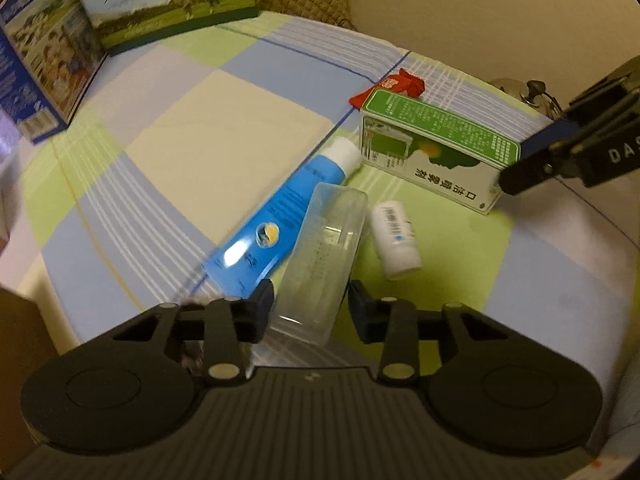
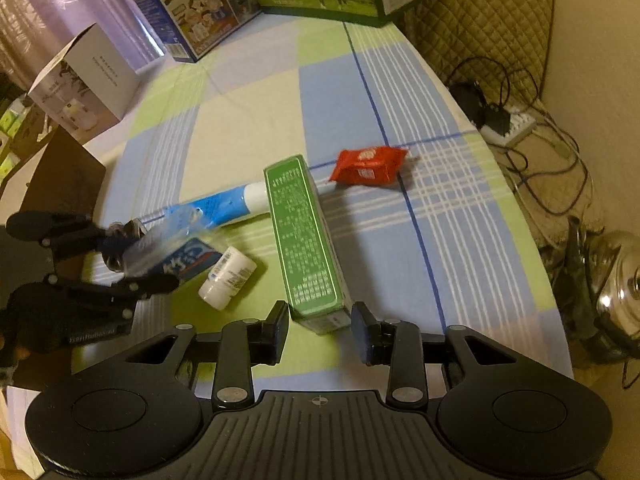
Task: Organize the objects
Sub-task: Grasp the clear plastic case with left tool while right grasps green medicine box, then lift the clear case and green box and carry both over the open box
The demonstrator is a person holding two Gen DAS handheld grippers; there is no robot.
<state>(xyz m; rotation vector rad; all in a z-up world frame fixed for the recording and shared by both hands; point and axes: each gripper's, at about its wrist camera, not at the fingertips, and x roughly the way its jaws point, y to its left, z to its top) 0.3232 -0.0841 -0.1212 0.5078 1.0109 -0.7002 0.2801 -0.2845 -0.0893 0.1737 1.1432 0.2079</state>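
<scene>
A clear plastic case (image 1: 322, 260) lies on the checked cloth between the open jaws of my left gripper (image 1: 310, 308); the pads sit beside it with small gaps. Under it lies a blue tube (image 1: 280, 220) with a white cap. A small white bottle (image 1: 396, 240) lies to the right. A green and white box (image 1: 432, 152) stands behind them. My right gripper (image 2: 320, 330) is open, its jaws either side of the near end of the green box (image 2: 306, 236). A red packet (image 2: 368, 166) lies beyond the box. The left gripper also shows in the right wrist view (image 2: 132, 260).
Two large milk cartons (image 2: 216, 4) stand at the far edge of the table. A white box (image 2: 84, 80) and a brown cardboard box (image 2: 60, 172) are at the left. A power strip with cables (image 2: 508, 124) and a metal kettle (image 2: 620, 284) are on the floor to the right.
</scene>
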